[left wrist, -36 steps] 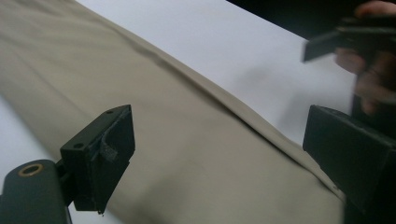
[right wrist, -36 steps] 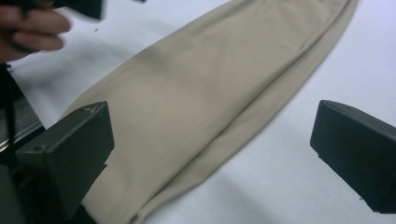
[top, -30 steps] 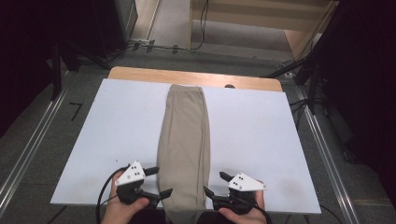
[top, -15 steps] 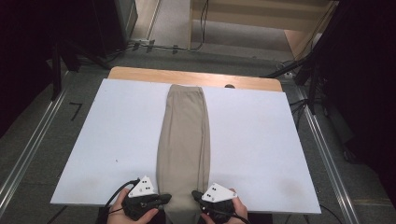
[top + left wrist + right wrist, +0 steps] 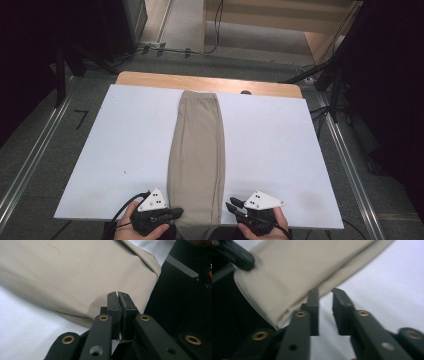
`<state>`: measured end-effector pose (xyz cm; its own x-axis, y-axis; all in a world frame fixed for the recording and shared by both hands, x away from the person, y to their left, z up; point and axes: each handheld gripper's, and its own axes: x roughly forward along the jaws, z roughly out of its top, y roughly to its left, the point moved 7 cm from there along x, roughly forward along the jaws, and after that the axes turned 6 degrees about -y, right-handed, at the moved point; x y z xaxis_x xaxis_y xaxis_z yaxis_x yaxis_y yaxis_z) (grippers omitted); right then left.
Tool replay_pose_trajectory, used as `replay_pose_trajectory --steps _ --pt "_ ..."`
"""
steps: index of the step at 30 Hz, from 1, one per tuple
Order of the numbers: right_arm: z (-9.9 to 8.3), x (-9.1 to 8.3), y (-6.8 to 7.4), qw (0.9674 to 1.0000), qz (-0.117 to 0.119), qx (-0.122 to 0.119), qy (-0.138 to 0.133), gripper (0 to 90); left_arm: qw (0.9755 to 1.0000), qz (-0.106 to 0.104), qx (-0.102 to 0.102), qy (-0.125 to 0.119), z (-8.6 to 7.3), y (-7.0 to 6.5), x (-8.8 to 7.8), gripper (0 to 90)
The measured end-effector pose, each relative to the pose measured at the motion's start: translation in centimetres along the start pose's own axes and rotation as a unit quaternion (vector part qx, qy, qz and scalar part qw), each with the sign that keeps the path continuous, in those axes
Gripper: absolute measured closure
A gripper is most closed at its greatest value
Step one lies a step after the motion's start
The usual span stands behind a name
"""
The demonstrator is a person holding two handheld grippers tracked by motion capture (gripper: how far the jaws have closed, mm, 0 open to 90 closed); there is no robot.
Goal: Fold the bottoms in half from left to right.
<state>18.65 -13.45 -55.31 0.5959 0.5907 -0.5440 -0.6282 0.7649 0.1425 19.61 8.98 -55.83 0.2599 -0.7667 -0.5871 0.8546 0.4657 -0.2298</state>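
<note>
A long beige cloth (image 5: 197, 155), folded into a narrow strip, lies lengthwise down the middle of a white table top (image 5: 115, 145), running from the far edge to the near edge, where its end hangs slightly over. The person's hands come in from the bottom of the high view, one on each side of the cloth's near end. The left gripper (image 5: 175, 214) sits at the cloth's left edge, just beside it; in the left gripper view its jaws are pressed together, with the cloth's edge just beyond their tips and nothing visibly caught between them. The right gripper (image 5: 231, 205) sits just to the right of the cloth, near its edge. Its jaws have just been opening and now stand a narrow gap apart with nothing between them; in the right gripper view the white table shows through the gap, and the cloth's edge lies just past the left jaw.
</note>
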Motion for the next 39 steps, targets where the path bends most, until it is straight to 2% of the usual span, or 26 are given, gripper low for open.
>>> replay_pose_trajectory --steps 3,5,8,11,12,14,15,17,19,20,22,24,27,30,33,34,35,36,39 --pt "0.8 1.0 0.8 0.9999 -0.006 -0.002 -0.009 59.7 1.0 -0.002 0.001 0.0 0.0 -0.1 0.0 84.2" --pt "1.5 1.8 1.1 0.9996 -0.023 -0.004 -0.015 53.4 1.0 -0.001 0.003 0.001 0.0 -0.1 0.0 83.4" --pt "2.3 3.3 1.0 0.9986 -0.049 0.005 -0.017 46.8 1.0 -0.002 0.005 0.001 0.0 -0.1 0.0 83.2" --pt "1.6 5.0 0.5 0.997 -0.069 0.034 0.008 48.2 1.0 -0.002 0.008 0.0 0.0 -0.2 0.0 82.9" --pt "1.5 5.2 0.4 0.9968 -0.071 0.034 0.008 52.6 1.0 -0.002 0.009 0.0 0.0 -0.2 0.0 82.9" --pt "1.7 4.9 0.2 0.9955 -0.092 0.023 0.003 61.0 0.9999 -0.004 0.011 -0.001 0.0 -0.1 0.0 82.8" --pt "1.5 4.9 0.0 0.9946 -0.101 0.019 0.01 66.9 0.9999 -0.004 0.011 0.0 0.0 -0.1 0.0 82.7" --pt "1.3 4.6 -0.2 0.9941 -0.103 0.033 0.009 75.4 0.9999 -0.001 0.013 0.0 0.0 -0.2 0.0 82.7" --pt "1.2 4.4 -0.3 0.9948 -0.095 0.033 0.012 86.1 0.9999 0.0 0.015 -0.001 0.0 -0.2 0.0 82.6" --pt "1.1 4.4 -0.4 0.9954 -0.09 0.033 0.01 88.3 0.9999 0.002 0.016 0.001 0.0 -0.3 0.0 82.7" --pt "1.1 4.3 -0.4 0.9961 -0.077 0.042 0.011 88.6 0.9998 0.004 0.019 0.003 0.0 -0.2 0.0 83.2" --pt "1.2 4.2 -0.6 0.9963 -0.06 0.061 0.008 88.7 0.9998 0.006 0.02 0.005 0.0 -0.2 0.0 86.1" --pt "1.4 3.6 -0.7 0.9963 -0.051 0.069 -0.004 88.8 0.9997 0.002 0.021 0.009 0.0 -0.1 -0.1 90.0" --pt "1.6 2.6 -0.8 0.9965 -0.051 0.064 -0.012 88.7 0.9997 -0.002 0.021 0.01 0.0 -0.1 0.0 90.0" --pt "0.9 2.5 -1.4 0.9957 -0.063 0.068 -0.004 88.2 0.9998 -0.008 0.017 0.008 0.0 0.0 0.0 90.0" --pt "0.5 2.6 -1.6 0.9955 -0.067 0.068 0.002 86.0 0.9998 -0.009 0.016 0.006 0.0 0.0 0.0 90.0" --pt "0.5 2.7 -1.7 0.9955 -0.073 0.061 0.001 79.6 0.9999 -0.012 0.01 0.001 0.1 0.0 0.0 88.9" --pt "0.6 2.6 -1.9 0.9958 -0.078 0.049 -0.002 70.4 0.9998 -0.016 0.005 -0.008 0.2 -0.1 -0.1 82.8" --pt "1.4 1.7 -1.7 0.9981 -0.057 0.015 -0.021 46.7 0.999 -0.007 0.011 -0.042 1.0 -0.2 -0.7 56.8"
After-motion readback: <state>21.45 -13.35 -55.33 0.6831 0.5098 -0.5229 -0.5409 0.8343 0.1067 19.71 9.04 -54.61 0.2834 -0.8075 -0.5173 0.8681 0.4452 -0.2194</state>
